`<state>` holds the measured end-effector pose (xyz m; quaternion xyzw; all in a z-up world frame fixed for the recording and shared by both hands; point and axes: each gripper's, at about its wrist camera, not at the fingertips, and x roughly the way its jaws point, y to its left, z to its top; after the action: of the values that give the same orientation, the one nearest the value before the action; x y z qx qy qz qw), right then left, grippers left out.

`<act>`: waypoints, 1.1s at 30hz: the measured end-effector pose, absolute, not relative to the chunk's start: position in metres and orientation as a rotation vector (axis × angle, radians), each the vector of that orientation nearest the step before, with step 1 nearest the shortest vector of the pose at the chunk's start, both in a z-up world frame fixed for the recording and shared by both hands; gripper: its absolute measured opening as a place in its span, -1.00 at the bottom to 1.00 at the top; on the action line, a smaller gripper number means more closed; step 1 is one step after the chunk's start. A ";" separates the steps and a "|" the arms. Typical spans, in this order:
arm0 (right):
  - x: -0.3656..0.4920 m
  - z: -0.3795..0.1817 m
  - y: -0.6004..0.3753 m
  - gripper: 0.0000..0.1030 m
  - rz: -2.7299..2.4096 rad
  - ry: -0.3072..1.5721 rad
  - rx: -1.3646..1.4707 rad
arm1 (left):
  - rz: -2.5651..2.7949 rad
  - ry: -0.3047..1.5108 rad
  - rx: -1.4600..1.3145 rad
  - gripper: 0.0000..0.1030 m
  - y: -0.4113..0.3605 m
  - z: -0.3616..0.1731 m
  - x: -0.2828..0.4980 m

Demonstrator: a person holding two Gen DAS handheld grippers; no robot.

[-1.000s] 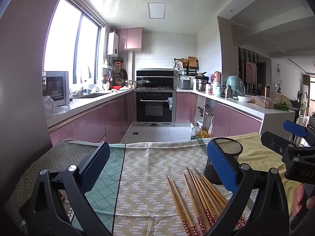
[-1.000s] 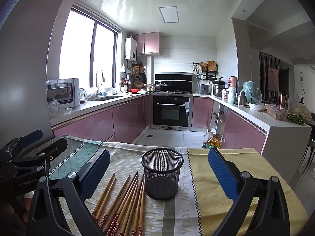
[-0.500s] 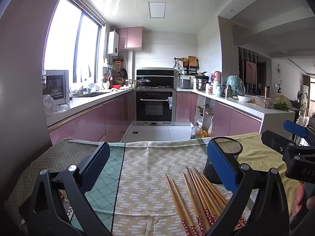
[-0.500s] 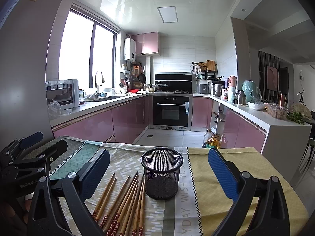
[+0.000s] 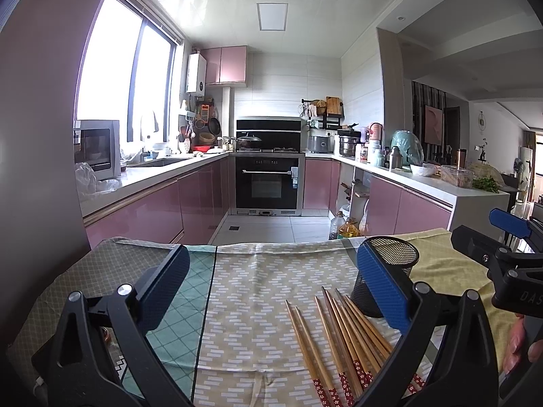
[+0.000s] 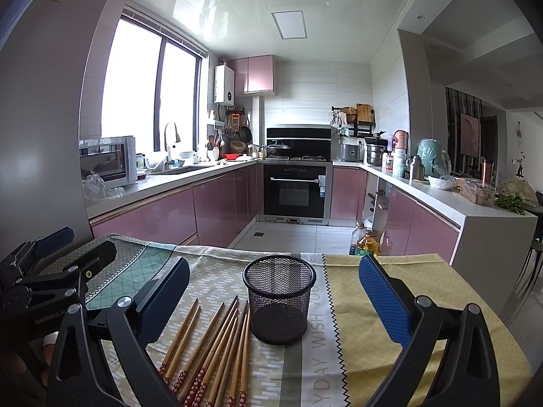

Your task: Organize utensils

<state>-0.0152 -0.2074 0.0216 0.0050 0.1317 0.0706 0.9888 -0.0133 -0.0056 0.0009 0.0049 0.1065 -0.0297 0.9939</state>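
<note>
Nothing is being gripped yet, so this reads as the very start of the job. The left gripper (image 5: pixel 269 286) is held spread wide over the patterned tablecloth (image 5: pixel 258 281), nothing between its blue pads, and the right gripper (image 6: pixel 275 296) is just as wide apart and empty, lined up roughly around the mesh cup (image 6: pixel 279 296). The chopsticks (image 6: pixel 212 342) are laid flat on the cloth in a loose fan just left of the cup, the nearest ones almost touching its base, red patterned ends pointed toward the cameras. The cup is upright and looks empty.

Best guess: the step in hand is lining up for a first pick. For the next move, one gripper would need to be lowered and closed across a stick or a small bunch, which is fiddly since they're thin, flat on fabric and packed close together. The cup looks light, so it could get knocked over.
</note>
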 end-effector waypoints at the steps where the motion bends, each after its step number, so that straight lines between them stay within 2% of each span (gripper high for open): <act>1: -0.015 0.022 -0.208 0.88 0.141 0.264 0.010 | -0.061 0.214 0.010 0.89 -0.005 0.001 -0.013; 25: -0.012 0.019 -0.208 0.88 0.147 0.274 0.011 | -0.064 0.222 0.013 0.89 -0.006 -0.001 -0.012; 33: -0.002 0.005 -0.211 0.88 0.182 0.351 0.026 | -0.070 0.272 0.029 0.89 -0.007 -0.006 -0.003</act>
<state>-0.0024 -0.2112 0.0047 0.0129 0.1746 0.0905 0.9804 -0.0033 -0.0070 -0.0060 0.0145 0.1357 -0.0351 0.9900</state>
